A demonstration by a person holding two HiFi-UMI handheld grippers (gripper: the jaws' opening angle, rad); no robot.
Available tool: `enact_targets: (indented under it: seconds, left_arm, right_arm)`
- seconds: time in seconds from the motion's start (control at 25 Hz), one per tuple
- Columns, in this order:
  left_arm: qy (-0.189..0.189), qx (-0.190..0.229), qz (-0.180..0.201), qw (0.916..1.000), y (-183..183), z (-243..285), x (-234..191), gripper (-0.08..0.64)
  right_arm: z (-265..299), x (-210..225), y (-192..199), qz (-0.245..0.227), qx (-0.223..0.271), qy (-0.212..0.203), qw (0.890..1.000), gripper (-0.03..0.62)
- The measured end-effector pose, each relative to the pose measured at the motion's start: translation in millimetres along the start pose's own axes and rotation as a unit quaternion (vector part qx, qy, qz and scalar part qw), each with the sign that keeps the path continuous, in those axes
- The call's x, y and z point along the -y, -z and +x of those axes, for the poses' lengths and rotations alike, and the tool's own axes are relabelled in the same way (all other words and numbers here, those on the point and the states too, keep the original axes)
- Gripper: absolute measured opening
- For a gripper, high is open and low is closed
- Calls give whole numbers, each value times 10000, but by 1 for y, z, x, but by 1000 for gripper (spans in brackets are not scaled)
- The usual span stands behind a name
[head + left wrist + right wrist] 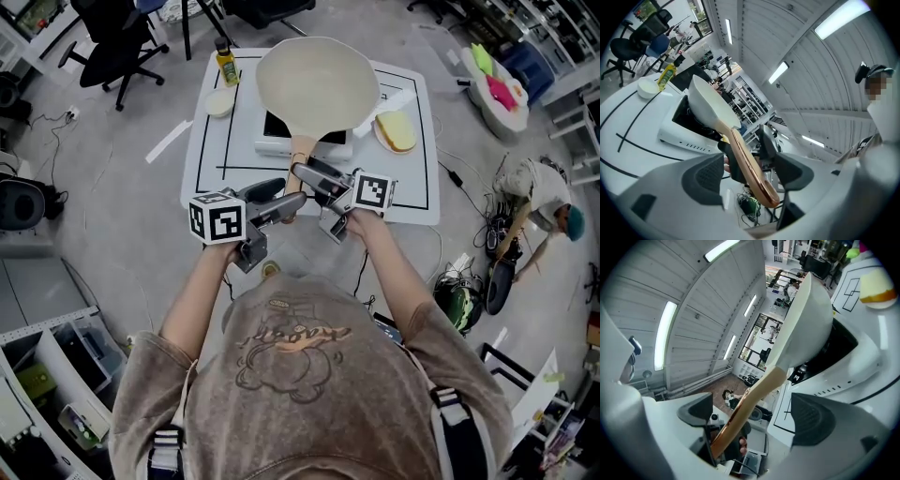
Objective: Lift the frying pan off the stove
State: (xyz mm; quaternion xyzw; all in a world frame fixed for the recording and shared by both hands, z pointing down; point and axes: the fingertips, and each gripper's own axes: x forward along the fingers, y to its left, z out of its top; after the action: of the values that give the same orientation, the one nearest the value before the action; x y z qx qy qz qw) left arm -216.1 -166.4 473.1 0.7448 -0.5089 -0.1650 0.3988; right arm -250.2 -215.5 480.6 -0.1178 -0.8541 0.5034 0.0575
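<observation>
Head view: from high above, facing steeply down over the wearer's shoulders onto a white table (214, 150), whole top in frame, near edge at the bottom. Left gripper view: riding on the left gripper (752, 173), rolled sideways, very close, looking from beyond the table's near edge along the pan handle (749, 161) toward the stove (679, 133) at the table's middle. Right gripper view: on the right gripper (754, 416), equally close, tilted the opposite way. Shared by all three: pan handle, frying pan (317, 84) and stove.
</observation>
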Motion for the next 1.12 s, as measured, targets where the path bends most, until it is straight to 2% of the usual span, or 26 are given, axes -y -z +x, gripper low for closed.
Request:
enact_targets:
  seconds: [0.12,0.24,0.48,0.68,0.88,1.12]
  left_arm:
    - [143,-167,-143,9997,4,7,1,315]
    - [335,-313,-280,9986,8,13,6,274]
    - [357,-391,-546,9971,11,15,-1,185]
    - [376,-467,-646,9961,11,16,-4,179]
    - [416,-530,-929,9934,13,15,-4,173]
    - [441,-526,-937,9932,11,15,-3,172]
  right_arm:
    - [4,5,-2,107,-19,-21,9999,471]
    - [12,-2,-3,45,-123,-266,9996,413]
    - [22,-2,2,142,-251,-411,9987,312]
    - [28,-4,4,242,-269,-527,9980,247]
    - [27,-3,5,459,-204,-555,9972,215]
    - [27,-2,4,624,-100,-509,9967,203]
